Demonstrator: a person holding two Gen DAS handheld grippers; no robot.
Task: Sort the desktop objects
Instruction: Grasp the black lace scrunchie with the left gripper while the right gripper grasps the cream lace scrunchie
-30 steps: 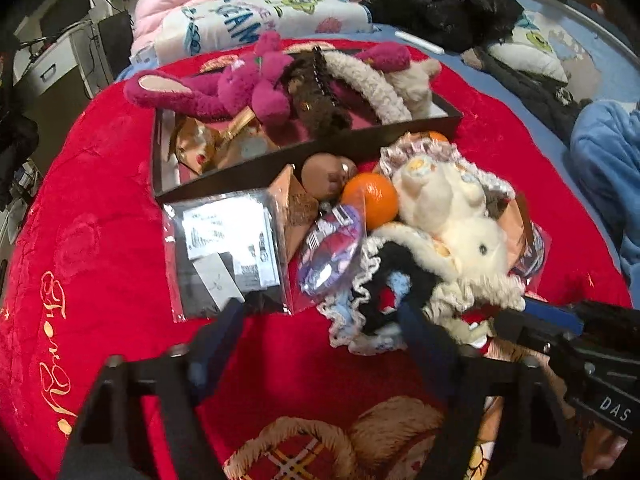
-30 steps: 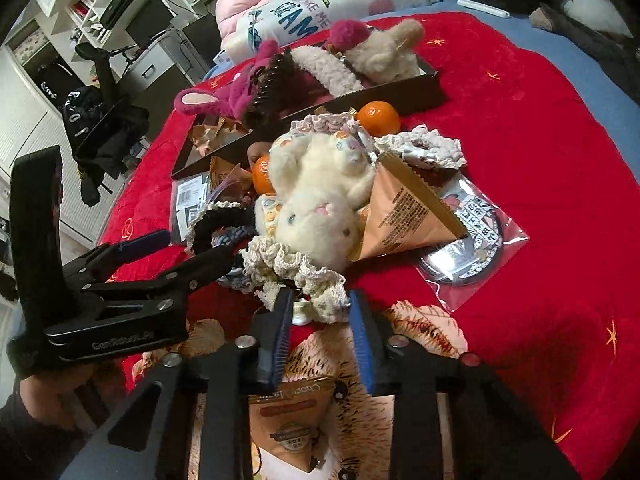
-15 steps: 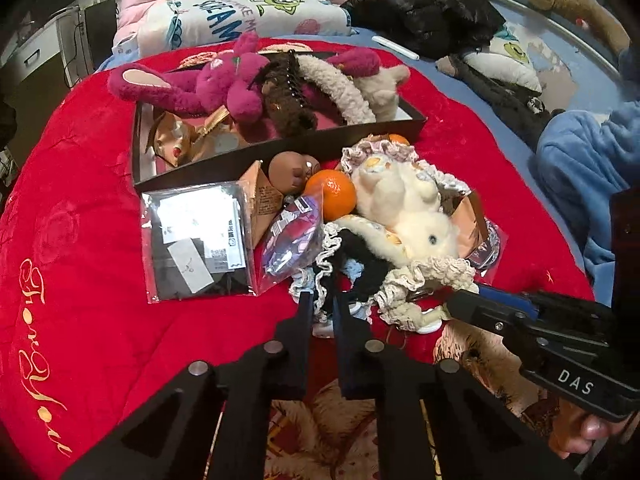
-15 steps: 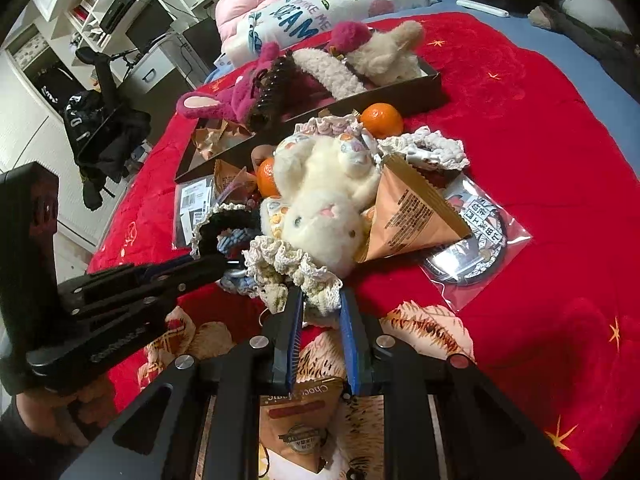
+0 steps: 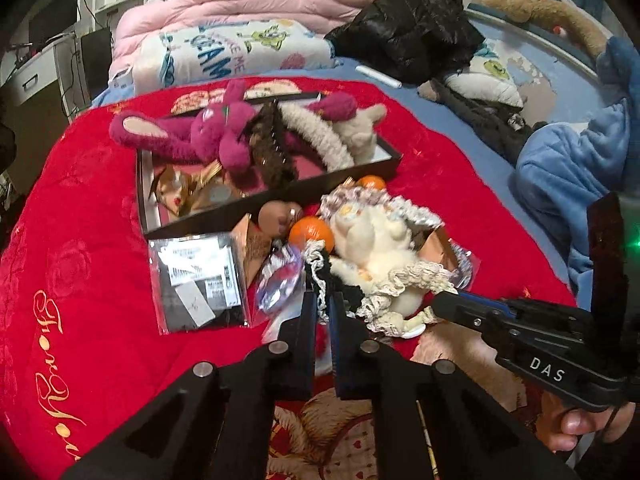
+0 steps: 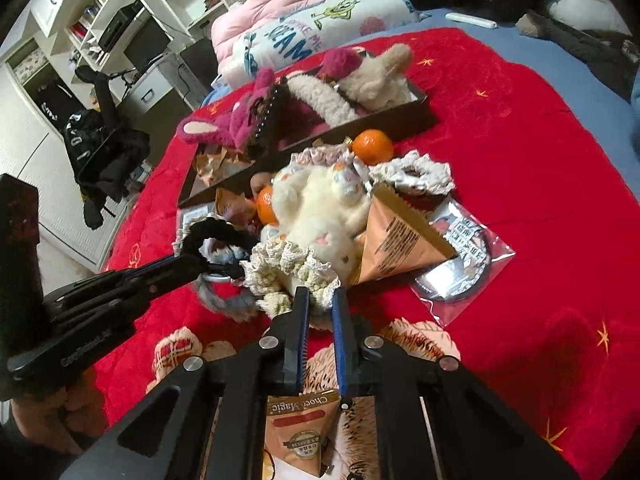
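Pinching the black lace scrunchie [image 5: 320,276] in your left gripper [image 5: 321,300], you clamp your right gripper [image 6: 320,300] on the cream scrunchie [image 6: 288,268] dead ahead.

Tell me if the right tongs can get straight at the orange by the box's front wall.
Probably not straight away. The right tongs are shut on the cream lace scrunchie, and the white plush rabbit lies between them and that orange.
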